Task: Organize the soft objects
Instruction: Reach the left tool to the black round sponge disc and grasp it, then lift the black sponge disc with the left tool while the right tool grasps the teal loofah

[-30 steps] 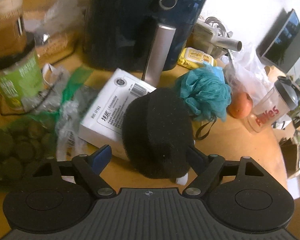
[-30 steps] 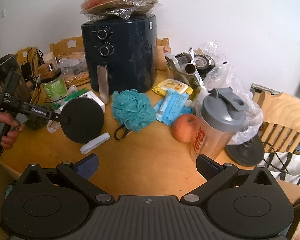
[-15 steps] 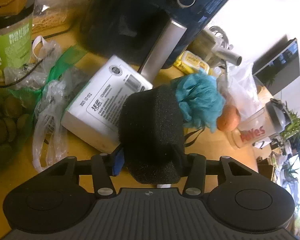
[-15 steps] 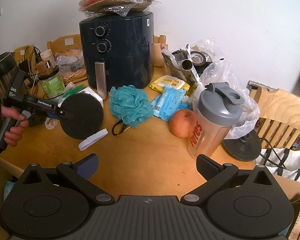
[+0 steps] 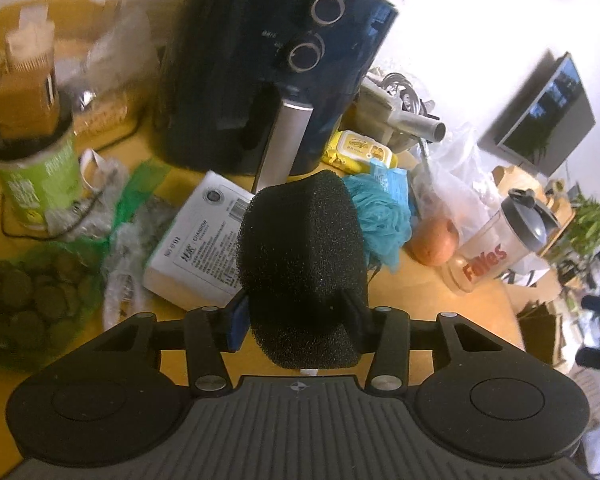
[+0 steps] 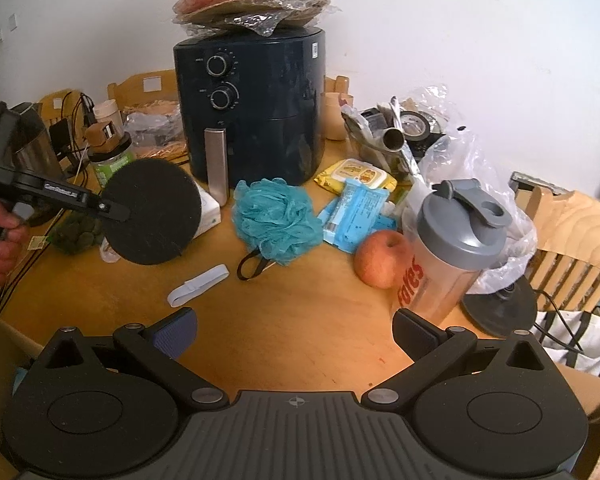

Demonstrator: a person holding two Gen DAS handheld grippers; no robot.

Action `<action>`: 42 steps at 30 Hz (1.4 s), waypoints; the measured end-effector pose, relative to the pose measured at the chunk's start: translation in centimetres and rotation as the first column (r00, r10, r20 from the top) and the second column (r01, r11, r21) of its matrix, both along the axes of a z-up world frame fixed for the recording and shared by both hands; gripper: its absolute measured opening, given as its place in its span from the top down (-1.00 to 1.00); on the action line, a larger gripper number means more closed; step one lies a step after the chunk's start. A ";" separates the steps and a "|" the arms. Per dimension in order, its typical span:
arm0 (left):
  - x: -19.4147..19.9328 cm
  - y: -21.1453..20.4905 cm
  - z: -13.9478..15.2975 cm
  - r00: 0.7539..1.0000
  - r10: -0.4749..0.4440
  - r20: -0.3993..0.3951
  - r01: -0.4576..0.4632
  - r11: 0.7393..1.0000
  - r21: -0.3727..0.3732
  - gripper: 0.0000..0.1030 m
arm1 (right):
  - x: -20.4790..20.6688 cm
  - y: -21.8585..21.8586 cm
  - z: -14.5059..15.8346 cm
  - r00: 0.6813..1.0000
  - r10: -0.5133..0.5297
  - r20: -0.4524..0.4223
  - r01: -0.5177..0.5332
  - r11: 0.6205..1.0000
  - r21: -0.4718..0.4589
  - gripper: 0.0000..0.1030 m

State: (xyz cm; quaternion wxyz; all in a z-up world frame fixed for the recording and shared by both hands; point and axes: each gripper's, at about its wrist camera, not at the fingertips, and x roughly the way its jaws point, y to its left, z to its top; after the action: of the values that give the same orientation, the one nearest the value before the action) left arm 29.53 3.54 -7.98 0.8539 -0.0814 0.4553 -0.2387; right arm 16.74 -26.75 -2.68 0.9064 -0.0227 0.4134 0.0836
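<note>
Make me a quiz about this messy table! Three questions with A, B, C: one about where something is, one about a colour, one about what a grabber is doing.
1. Where is the apple?
A. Right beside the shaker bottle
B. On top of the air fryer
C. Inside the cardboard box

2. What colour is the bath pouf?
A. Pink
B. Teal
C. White

3. What is the left gripper doing?
A. Hanging open and empty
B. Squeezing the apple
C. Clamped on the black sponge

Answers:
1. A, the apple rests on the table against the bottle's side.
2. B, its mesh shows teal in both views.
3. C, the jaws press into the sponge's sides, and the right view shows the sponge up off the table.
</note>
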 end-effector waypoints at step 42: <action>-13.0 1.5 9.7 0.986 0.103 0.128 -0.114 0.990 0.080 0.11 | 14.9 2.8 -8.4 0.969 0.239 0.066 -0.238 0.971 -0.026 -0.87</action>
State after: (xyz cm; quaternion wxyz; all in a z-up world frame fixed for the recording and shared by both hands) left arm 16.54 5.04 1.71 0.8950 -0.0539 0.4062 -0.1765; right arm 31.60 -23.98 -11.06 0.9032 -0.0833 0.3771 0.1872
